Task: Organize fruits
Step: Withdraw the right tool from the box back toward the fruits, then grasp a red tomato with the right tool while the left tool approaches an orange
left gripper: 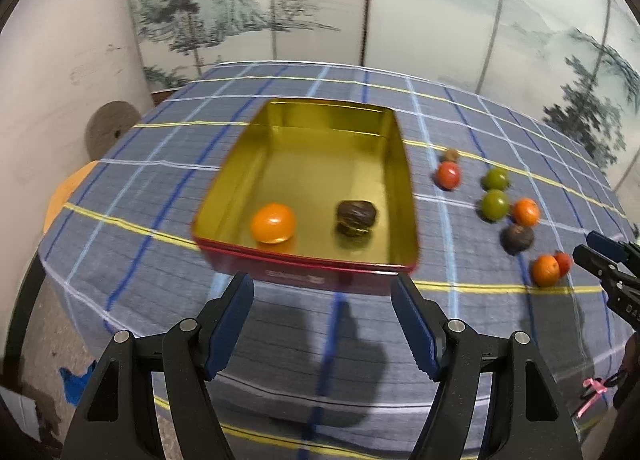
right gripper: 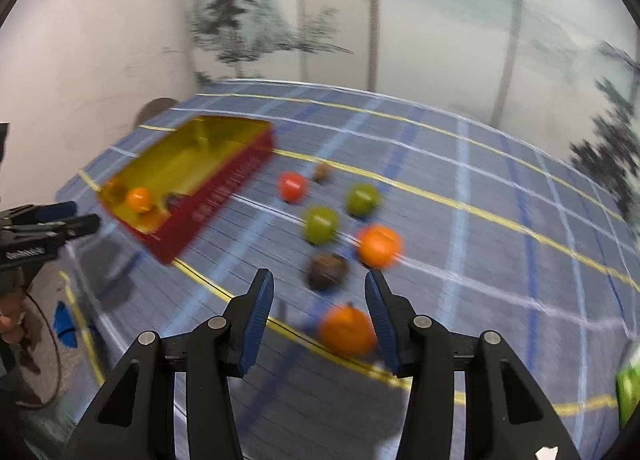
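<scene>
Right hand-held gripper (right gripper: pixel 319 320) is spread wide and empty, with the nearest orange (right gripper: pixel 347 331) sitting low between its fingers, closer to the right pad (right gripper: pixel 382 324) than to the left one; I cannot tell whether that pad already touches the skin, since the right wrist view is motion-blurred. Left hand-held gripper (left gripper: pixel 322 324) is likewise spread and holds nothing, poised just short of the near wall of the tin (left gripper: pixel 400 164), which rests on the checked tabletop (left gripper: pixel 140 188). The tin holds one orange (left gripper: pixel 273 222) and one dark brown fruit (left gripper: pixel 356 217). Loose on the cloth to its right: a red fruit (right gripper: pixel 293 186), two green ones (right gripper: pixel 362 199) (right gripper: pixel 320 225), a second orange (right gripper: pixel 378 245), a dark fruit (right gripper: pixel 328 271) and a small brown one (right gripper: pixel 321 172) farther back (a small red piece beside the nearest orange shows only in the left wrist view). Judgement: step in hand is the pick of the nearest orange, task early. To do it well, shift the right gripper slightly rightward so the fruit centres between the pads, lower until the pads straddle its widest part, then close gently; a round fruit squeezed off-centre will likely roll out toward the dark fruit ahead. Lift clear before carrying across to the tin, and keep the left gripper out of that path.
</scene>
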`<state>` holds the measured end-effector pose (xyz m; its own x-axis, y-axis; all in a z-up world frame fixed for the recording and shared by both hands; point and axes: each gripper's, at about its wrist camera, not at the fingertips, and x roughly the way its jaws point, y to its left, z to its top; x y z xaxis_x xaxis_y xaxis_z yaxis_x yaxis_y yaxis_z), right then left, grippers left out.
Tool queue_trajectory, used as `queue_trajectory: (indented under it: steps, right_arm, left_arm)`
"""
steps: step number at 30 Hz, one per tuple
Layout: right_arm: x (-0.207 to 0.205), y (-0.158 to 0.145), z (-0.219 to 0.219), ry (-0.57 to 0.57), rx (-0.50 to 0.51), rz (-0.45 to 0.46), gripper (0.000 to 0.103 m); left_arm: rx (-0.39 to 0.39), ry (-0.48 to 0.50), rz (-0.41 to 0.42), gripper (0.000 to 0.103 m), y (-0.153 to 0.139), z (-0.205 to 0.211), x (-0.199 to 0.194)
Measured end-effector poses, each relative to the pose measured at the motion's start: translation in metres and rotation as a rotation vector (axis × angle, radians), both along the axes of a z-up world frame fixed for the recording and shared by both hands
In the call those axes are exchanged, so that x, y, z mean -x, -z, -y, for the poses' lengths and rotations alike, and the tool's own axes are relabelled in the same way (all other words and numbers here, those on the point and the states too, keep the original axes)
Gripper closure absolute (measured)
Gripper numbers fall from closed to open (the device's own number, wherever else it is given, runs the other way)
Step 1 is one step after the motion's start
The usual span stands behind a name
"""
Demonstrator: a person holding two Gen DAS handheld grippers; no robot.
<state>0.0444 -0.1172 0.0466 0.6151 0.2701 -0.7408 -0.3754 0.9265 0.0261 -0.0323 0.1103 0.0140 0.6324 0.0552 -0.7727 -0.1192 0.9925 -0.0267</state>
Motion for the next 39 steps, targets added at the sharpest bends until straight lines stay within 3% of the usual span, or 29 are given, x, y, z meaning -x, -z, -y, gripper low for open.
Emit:
queue_trajectory:
  steps: [7,17,28,39]
  right_arm:
    - [0.003,0.029,0.049,0.103,0.029,-0.064,0.058]
    - [-0.008,0.056,0.05,0.103,0.033,-0.1,0.063]
    - [-0.024,0.066,0.041,0.078,0.042,-0.104,0.073]
    - [-0.023,0.067,0.048,0.064,0.064,-0.065,0.075]
  left_arm:
    - [-0.001,0.074,-0.021,0.031,0.007,0.032,-0.005]
    - [-0.012,0.128,-0.05,0.031,0.015,0.055,-0.01]
    - [-0.003,0.148,-0.078,0.031,0.022,0.068,-0.017]
    - [0.019,0.187,-0.106,0.031,0.028,0.1,-0.031]
